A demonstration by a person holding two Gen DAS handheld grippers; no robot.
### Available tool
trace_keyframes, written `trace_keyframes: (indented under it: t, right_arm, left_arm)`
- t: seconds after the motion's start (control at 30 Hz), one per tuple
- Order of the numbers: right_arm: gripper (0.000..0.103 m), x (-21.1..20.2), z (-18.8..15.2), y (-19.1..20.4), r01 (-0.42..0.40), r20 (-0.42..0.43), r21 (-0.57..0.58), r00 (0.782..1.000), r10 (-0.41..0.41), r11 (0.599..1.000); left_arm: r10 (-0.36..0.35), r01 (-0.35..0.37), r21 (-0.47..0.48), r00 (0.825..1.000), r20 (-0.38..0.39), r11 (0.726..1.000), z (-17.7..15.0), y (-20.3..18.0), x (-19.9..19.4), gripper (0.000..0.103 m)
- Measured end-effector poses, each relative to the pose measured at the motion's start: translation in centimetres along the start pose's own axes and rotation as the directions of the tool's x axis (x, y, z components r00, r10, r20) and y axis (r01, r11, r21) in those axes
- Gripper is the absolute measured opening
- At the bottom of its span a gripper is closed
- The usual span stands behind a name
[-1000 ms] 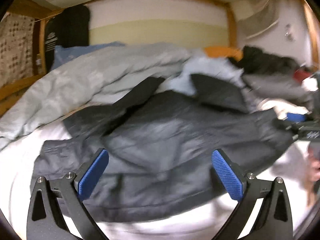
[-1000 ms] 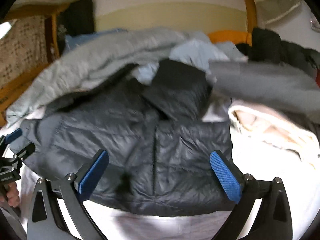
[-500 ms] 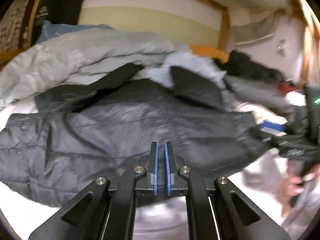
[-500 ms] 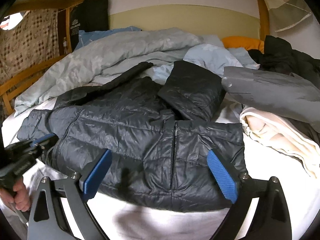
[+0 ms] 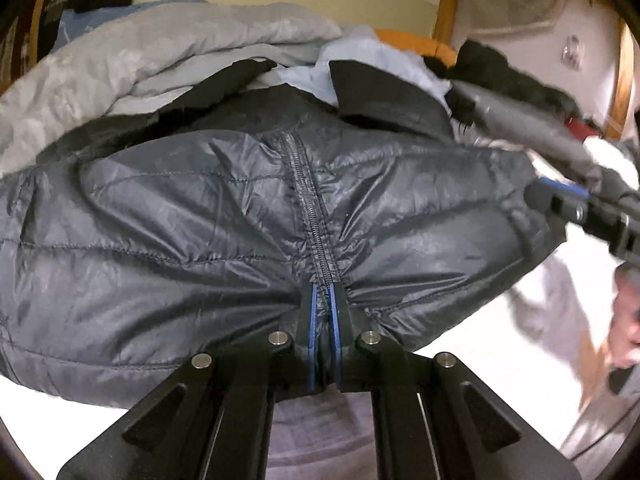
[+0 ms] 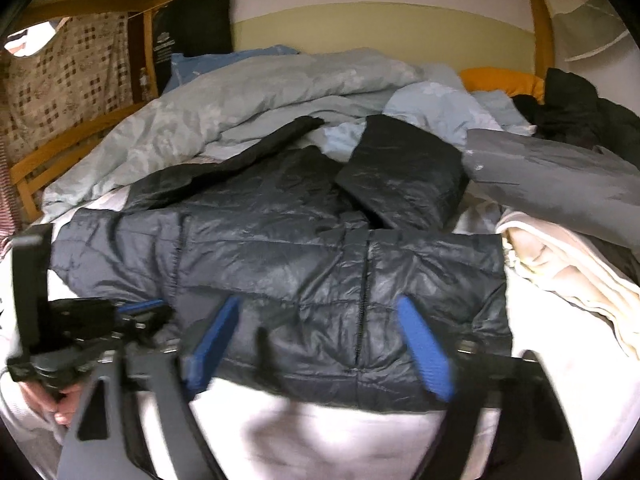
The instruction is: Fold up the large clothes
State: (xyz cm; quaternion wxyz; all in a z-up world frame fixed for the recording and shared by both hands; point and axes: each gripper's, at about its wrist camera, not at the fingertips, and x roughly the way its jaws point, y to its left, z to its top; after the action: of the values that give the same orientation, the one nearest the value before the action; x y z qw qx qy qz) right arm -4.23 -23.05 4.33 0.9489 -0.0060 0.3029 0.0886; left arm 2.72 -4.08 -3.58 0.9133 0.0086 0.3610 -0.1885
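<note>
A black quilted puffer jacket (image 5: 200,216) lies front up on a white bed sheet (image 5: 460,344), its zipper (image 5: 308,200) running away from me. My left gripper (image 5: 323,304) is shut on the jacket's hem at the zipper's lower end. In the right wrist view the same jacket (image 6: 304,248) lies spread out, one sleeve folded across its top. My right gripper (image 6: 320,344) is open, its blue pads just over the jacket's near hem, holding nothing. The left gripper shows there at the lower left (image 6: 140,312).
A pale grey duvet (image 6: 240,96) is heaped behind the jacket. A grey garment (image 6: 552,184) and a cream one (image 6: 568,264) lie to the right, dark clothes (image 6: 576,108) behind them. A wooden bed frame (image 6: 60,148) runs along the left.
My left gripper closed, moved in and took hold of the jacket's hem at the zipper. My right gripper stayed open and moved closer to the hem.
</note>
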Motion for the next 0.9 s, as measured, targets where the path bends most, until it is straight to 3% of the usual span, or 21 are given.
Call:
trace_keyframes:
  t: [0.03,0.07,0.17,0.23,0.37,0.53,0.6,0.73,0.9]
  right_arm:
    - [0.038,0.2,0.1,0.2,-0.016,-0.011,-0.003,1.0,0.016,1.0]
    - [0.025,0.6,0.3,0.5,-0.057,-0.041,-0.004,0.998,0.057,0.998]
    - [0.014,1.9,1.0,1.5,-0.159,-0.101,0.039,0.982,0.162,0.987]
    - [0.014,2.8,1.5,2.4,-0.221,-0.142,0.066,0.963,0.228,0.973]
    - [0.014,5.8,3.5,4.8,-0.344,-0.243,0.123,0.899,0.365,0.931]
    - [0.014,9.9,4.2,7.7,-0.361,-0.356,0.121,0.854,0.38,0.925]
    - [0.014,11.8,3.5,8.5,-0.334,-0.409,0.106,0.844,0.348,0.936]
    - [0.01,14.4,2.9,8.1,-0.329,-0.408,0.165,0.835,0.368,0.93]
    - [0.01,16.0,5.1,8.1,-0.283,-0.366,0.169,0.871,0.327,0.944]
  left_arm:
    - [0.014,-0.014,0.013,1.0,-0.002,1.0,0.0,-0.2,0.1,0.006]
    - [0.023,-0.023,0.02,1.0,-0.004,1.0,0.0,-0.4,0.2,0.006]
    - [0.018,-0.018,0.015,1.0,-0.006,1.0,-0.1,-0.2,0.2,0.006]
    - [0.013,-0.013,0.005,1.0,-0.001,1.0,-0.3,-0.3,0.2,0.006]
    - [0.022,-0.023,0.004,1.0,0.014,1.0,-0.7,-0.4,-0.1,0.006]
    - [0.014,-0.014,-0.007,1.0,0.01,1.0,-0.6,-0.1,-0.2,0.006]
    - [0.015,-0.015,-0.01,1.0,0.006,1.0,-0.7,0.0,-0.1,0.006]
    - [0.014,-0.014,-0.025,1.0,-0.004,1.0,-0.7,0.3,0.0,0.006]
    - [0.028,-0.028,-0.014,1.0,-0.009,1.0,-0.6,0.1,0.2,0.006]
